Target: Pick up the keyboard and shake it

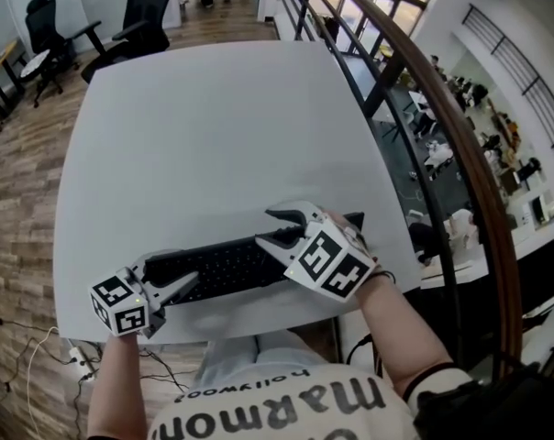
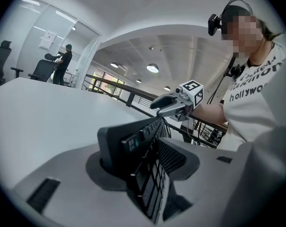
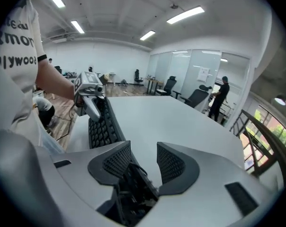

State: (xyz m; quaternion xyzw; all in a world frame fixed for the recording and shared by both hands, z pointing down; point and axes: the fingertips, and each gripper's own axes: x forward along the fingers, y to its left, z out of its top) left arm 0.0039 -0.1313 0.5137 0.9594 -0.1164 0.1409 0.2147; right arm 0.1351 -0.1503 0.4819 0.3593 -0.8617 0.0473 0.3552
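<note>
Finding the keyboard (image 1: 224, 269) low at the near edge of the tabletop (image 1: 213, 136), one end clamped in the left gripper (image 1: 190, 282), the right gripper (image 1: 266, 228) gaping empty by the other, we judge no shake under way

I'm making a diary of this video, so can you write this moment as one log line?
left gripper: shut on black keyboard, left end | right gripper: open, nothing between jaws | place: white table, near edge
</note>
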